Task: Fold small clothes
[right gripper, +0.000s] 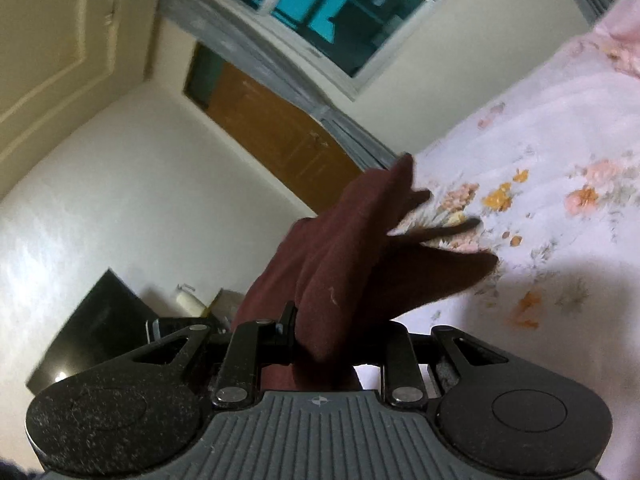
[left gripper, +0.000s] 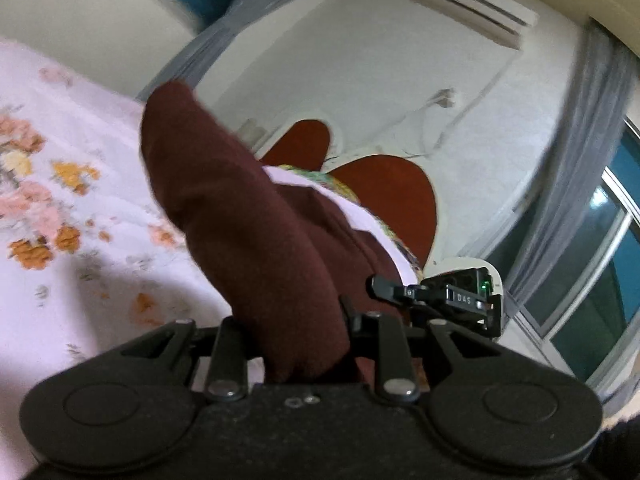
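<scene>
A dark maroon garment [left gripper: 248, 216] hangs in the air above the bed, stretched between both grippers. In the left wrist view my left gripper [left gripper: 304, 328] is shut on one bunched edge, and the cloth hides its fingertips. To the right in that view, my right gripper [left gripper: 378, 286] pinches the same cloth. In the right wrist view the maroon garment [right gripper: 344, 264] rises out of my right gripper [right gripper: 320, 336], which is shut on it. A loose part of the garment droops toward the sheet.
A white bedsheet with orange and pink flowers [left gripper: 72, 200] [right gripper: 540, 200] lies below. A red-brown headboard [left gripper: 392, 196], an air conditioner [left gripper: 464, 4] and curtained windows [left gripper: 592, 240] stand behind. A wooden door [right gripper: 272, 128] and a black screen [right gripper: 100, 320] are on the right gripper's side.
</scene>
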Tool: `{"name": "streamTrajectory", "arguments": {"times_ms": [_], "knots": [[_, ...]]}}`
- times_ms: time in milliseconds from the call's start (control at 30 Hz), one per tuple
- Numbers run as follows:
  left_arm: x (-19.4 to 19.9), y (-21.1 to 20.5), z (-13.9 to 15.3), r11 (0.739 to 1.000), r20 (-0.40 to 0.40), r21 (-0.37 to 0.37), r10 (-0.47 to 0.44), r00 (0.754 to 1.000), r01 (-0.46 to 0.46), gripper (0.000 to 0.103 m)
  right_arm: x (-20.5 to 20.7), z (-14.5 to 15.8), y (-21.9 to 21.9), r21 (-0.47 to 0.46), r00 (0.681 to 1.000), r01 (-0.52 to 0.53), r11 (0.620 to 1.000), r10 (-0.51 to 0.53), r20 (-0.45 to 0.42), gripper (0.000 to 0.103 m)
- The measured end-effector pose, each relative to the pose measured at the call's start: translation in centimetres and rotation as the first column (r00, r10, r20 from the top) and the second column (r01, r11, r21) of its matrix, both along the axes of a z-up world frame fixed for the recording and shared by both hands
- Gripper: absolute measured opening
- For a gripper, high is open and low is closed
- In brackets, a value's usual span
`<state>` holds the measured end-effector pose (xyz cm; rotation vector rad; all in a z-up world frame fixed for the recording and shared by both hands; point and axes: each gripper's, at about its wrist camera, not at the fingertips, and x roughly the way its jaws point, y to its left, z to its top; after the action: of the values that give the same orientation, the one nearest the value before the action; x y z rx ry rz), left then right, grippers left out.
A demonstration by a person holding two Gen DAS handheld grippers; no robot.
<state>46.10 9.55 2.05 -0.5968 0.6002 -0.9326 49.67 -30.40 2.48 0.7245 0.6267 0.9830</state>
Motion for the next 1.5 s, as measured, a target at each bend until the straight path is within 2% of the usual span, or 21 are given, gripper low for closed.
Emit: {"name": "streamTrajectory", "arguments": {"times_ms": [100,167,233,300,333,367,433,567,667,767,833,867,900,1000,1067,1133,1233,1300,1400,1467,1500], "knots": [[1.9,2.3,-2.5,1.000,-0.130,-0.010,0.021,0.991,-0.022,0.025,2.7,-2.7,1.9,0.034,0.990,0.003,0.999,0.002,-0.144,0.023],[3.5,4.1,-6.8,0.998,-0.252,-0.002,0.061,0.966,-0.063,0.028,5.0,-6.8,3.8,0.009,0.972,0.007,1.000,-0.005,-0.235,0.023],[4.7,5.8,-12.6,0.994,-0.419,0.016,0.102,0.902,-0.105,0.032,6.7,-12.4,5.6,0.003,0.927,0.015,1.000,-0.013,-0.375,0.023],[4.3,6.9,-18.0,0.988,-0.533,0.073,0.154,0.832,-0.135,0.033,7.6,-18.1,7.1,-0.033,0.855,0.010,0.999,-0.025,-0.518,0.024],[3.4,7.9,-19.6,0.986,-0.524,-0.020,0.129,0.842,-0.164,0.034,7.6,-20.5,7.5,-0.066,0.821,0.005,0.998,-0.042,-0.570,0.024],[2.5,8.8,-20.3,0.975,-0.523,-0.101,0.117,0.844,-0.198,0.034,7.0,-21.6,6.8,-0.005,0.833,0.035,0.999,-0.032,-0.552,0.024],[0.6,9.9,-20.3,0.968,-0.489,-0.153,0.099,0.867,-0.197,0.040,6.4,-22.2,5.3,0.068,0.831,0.069,0.995,-0.020,-0.555,0.028],[-2.4,10.6,-19.7,0.984,-0.431,-0.119,0.071,0.900,-0.135,0.047,4.2,-20.7,3.1,0.035,0.894,-0.001,0.999,0.016,-0.448,0.058],[-2.5,9.1,-19.1,0.997,-0.403,-0.032,0.050,0.914,-0.069,0.049,2.1,-20.1,3.8,-0.015,0.909,-0.085,0.996,0.072,-0.411,0.062],[-2.2,6.8,-18.2,0.999,-0.387,0.047,0.039,0.921,-0.022,0.045,0.8,-19.9,5.5,-0.085,0.924,-0.092,0.992,0.053,-0.379,0.063],[-2.0,6.3,-18.1,0.999,-0.431,-0.033,-0.002,0.902,-0.013,0.044,0.8,-20.0,6.3,-0.054,0.907,-0.097,0.994,0.066,-0.417,0.062],[-1.9,6.3,-18.1,0.997,-0.439,-0.073,-0.023,0.898,-0.010,0.040,0.9,-20.1,6.6,-0.016,0.890,-0.104,0.994,0.086,-0.449,0.054],[-2.1,6.5,-17.9,0.995,-0.437,-0.098,-0.038,0.899,-0.005,0.038,0.6,-19.7,6.4,0.013,0.882,-0.109,0.994,0.103,-0.460,0.047],[-3.5,7.6,-18.0,0.972,-0.427,-0.231,-0.070,0.901,-0.034,0.031,0.6,-18.9,5.9,0.065,0.877,-0.093,0.994,0.113,-0.468,0.046],[-4.1,8.1,-18.6,0.984,-0.449,-0.162,-0.001,0.893,-0.081,0.037,0.3,-19.0,5.2,-0.038,0.876,-0.028,0.999,0.006,-0.483,0.046],[-5.2,9.1,-19.8,0.992,-0.492,-0.027,0.092,0.866,-0.121,0.028,-0.1,-19.4,4.1,-0.222,0.884,0.003,0.975,-0.107,-0.454,0.040],[-7.3,11.3,-19.6,0.984,-0.490,-0.013,0.150,0.859,-0.179,0.036,-1.7,-18.5,2.5,-0.288,0.892,0.082,0.954,-0.199,-0.406,0.040],[-8.9,12.3,-18.2,0.976,-0.442,0.000,0.197,0.875,-0.219,0.056,-3.1,-16.5,2.7,-0.338,0.928,0.141,0.931,-0.243,-0.281,0.041],[-9.9,11.8,-16.0,0.961,-0.345,0.049,0.272,0.898,-0.272,0.074,-4.4,-14.8,4.3,-0.226,0.964,0.124,0.966,-0.171,-0.205,0.041],[-9.7,10.2,-15.2,0.940,-0.281,0.157,0.337,0.899,-0.303,0.074,-4.6,-14.2,7.1,-0.281,0.977,0.133,0.951,-0.173,-0.125,0.042],[-9.6,9.0,-15.2,0.916,-0.261,0.261,0.372,0.891,-0.305,0.074,-4.8,-14.2,8.4,-0.352,0.980,0.138,0.926,-0.180,-0.087,0.043]]}}
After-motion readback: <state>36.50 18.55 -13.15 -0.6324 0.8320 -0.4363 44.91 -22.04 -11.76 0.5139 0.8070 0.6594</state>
